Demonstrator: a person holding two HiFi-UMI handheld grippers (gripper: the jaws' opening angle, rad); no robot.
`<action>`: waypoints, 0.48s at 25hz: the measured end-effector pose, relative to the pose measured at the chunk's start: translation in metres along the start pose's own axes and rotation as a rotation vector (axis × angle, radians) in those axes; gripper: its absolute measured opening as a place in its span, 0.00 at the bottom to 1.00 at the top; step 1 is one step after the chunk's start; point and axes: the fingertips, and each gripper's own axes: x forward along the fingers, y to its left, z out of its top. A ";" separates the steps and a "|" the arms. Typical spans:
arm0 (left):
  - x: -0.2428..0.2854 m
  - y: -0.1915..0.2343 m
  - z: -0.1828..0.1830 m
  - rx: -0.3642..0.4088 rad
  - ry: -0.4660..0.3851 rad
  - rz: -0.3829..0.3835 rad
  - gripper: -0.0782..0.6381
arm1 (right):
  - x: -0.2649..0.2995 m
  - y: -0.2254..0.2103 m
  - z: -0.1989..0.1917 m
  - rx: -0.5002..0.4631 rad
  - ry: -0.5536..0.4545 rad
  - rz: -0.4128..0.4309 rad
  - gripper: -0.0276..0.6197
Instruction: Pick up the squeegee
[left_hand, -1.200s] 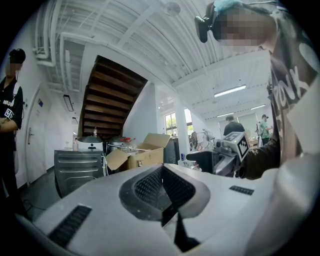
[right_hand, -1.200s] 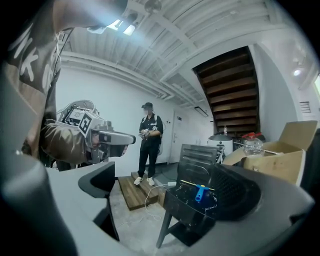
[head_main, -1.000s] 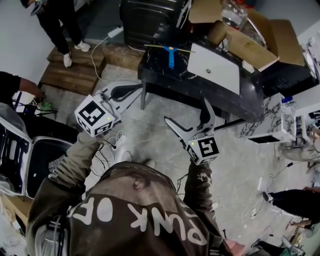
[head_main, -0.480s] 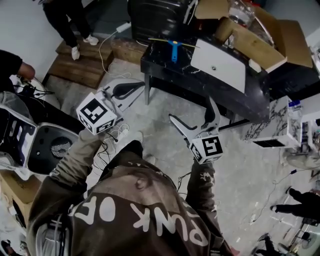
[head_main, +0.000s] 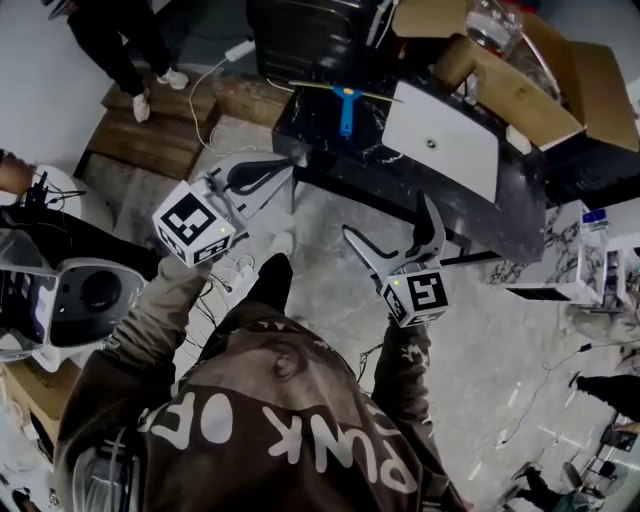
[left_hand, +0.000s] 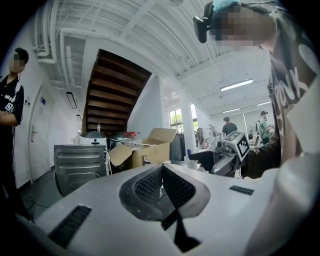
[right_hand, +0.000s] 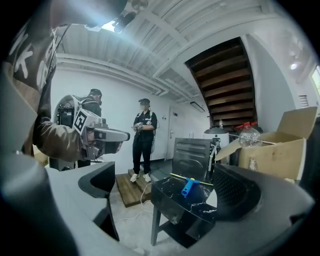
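I judge this to be the approach step, with nothing grasped yet; the table is my landmark, and both grippers hang short of its near edge. My right gripper has its jaws spread wide and empty, aimed at the table; my left gripper, off the table's left corner, has its jaws pressed together on nothing. The squeegee lies on the table's far left part; next, I think, the right gripper must reach across and straddle its blue handle before closing.

Glossy marble-look table — blue plastic squeegee.
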 end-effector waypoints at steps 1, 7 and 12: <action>0.008 0.013 -0.002 -0.003 -0.003 -0.001 0.11 | 0.011 -0.009 -0.002 0.005 0.006 -0.005 0.96; 0.057 0.095 -0.020 -0.015 0.012 -0.015 0.11 | 0.089 -0.065 -0.013 0.042 0.065 -0.042 0.96; 0.087 0.149 -0.026 -0.056 0.026 -0.039 0.11 | 0.145 -0.103 -0.019 0.072 0.140 -0.075 0.96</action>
